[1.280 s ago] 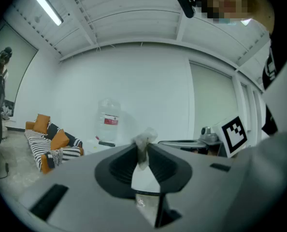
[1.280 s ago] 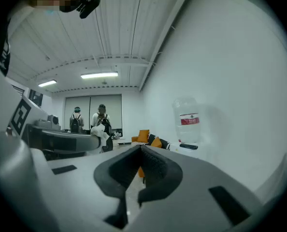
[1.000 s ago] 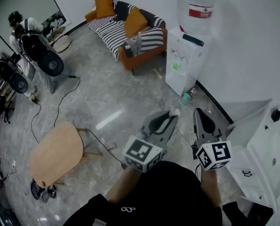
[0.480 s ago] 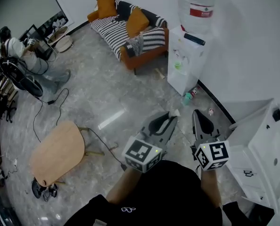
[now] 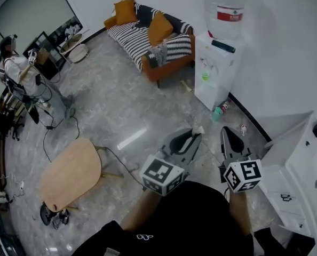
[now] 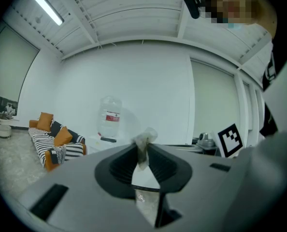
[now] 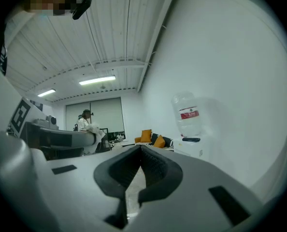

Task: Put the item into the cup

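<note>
My left gripper (image 5: 193, 133) stays clamped on a small crumpled whitish packet (image 5: 198, 127), my right gripper (image 5: 226, 131) beside it closed on nothing, while a white-clad person (image 5: 21, 73) far to their left has shifted.

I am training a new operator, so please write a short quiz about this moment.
1. True or false: the jaws of the right gripper stand wide apart.
2. What holds the small pale packet? A: the left gripper; B: the right gripper; C: nothing.
3. Fill in: the water dispenser stands by the wall, near a striped ____.
Key: 1 false, they are shut with nothing between them; 2 A; 3 sofa.
</note>
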A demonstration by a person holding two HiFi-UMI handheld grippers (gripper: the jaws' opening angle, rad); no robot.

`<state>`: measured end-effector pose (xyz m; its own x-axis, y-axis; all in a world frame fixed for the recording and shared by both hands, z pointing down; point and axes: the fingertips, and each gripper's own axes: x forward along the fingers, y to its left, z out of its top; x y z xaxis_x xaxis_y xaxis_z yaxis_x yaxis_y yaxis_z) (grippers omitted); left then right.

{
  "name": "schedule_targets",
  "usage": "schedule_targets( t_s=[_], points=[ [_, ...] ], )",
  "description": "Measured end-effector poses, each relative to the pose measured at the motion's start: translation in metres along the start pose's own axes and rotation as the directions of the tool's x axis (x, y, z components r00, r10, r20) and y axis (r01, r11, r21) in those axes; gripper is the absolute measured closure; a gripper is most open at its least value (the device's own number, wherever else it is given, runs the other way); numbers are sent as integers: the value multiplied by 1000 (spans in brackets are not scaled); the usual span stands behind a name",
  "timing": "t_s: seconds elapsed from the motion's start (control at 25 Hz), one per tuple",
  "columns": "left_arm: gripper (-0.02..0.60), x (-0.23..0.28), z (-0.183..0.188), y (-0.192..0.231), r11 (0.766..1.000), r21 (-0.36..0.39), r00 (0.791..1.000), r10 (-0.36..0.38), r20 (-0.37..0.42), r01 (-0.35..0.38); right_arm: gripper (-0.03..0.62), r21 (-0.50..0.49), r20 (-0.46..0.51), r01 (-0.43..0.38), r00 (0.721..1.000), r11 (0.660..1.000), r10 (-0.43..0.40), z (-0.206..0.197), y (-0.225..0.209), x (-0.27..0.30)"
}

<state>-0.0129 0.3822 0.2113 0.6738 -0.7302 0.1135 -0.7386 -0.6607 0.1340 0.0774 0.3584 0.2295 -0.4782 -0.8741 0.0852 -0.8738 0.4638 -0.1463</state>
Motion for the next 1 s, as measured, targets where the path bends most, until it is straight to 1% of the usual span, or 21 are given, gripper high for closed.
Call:
schedule_targets(
  t_s=[0.16, 0.32, 0.68, 0.8, 1.0],
  points=[
    [512, -4, 0, -2, 1000, 6, 1000, 4, 0, -4, 586, 26, 10, -24, 1000, 999, 23, 2, 6, 1],
    [512, -8, 1, 0, 1000, 0, 1000, 21, 5, -21, 586, 24, 22, -44, 999, 999, 44, 4, 11, 1],
    [512, -20, 2, 10, 998, -24, 998, 60, 15, -59, 585, 24, 13, -57, 998, 998, 57, 1, 16, 1],
    [512, -17, 2, 11, 997, -26, 997, 70, 20, -69, 585, 30, 16, -48, 999, 998, 48, 1, 11, -1],
    [512, -15, 3, 9, 998, -17, 998, 61, 16, -60, 586, 35, 26, -41, 999, 999, 40, 0, 7, -1]
  ],
)
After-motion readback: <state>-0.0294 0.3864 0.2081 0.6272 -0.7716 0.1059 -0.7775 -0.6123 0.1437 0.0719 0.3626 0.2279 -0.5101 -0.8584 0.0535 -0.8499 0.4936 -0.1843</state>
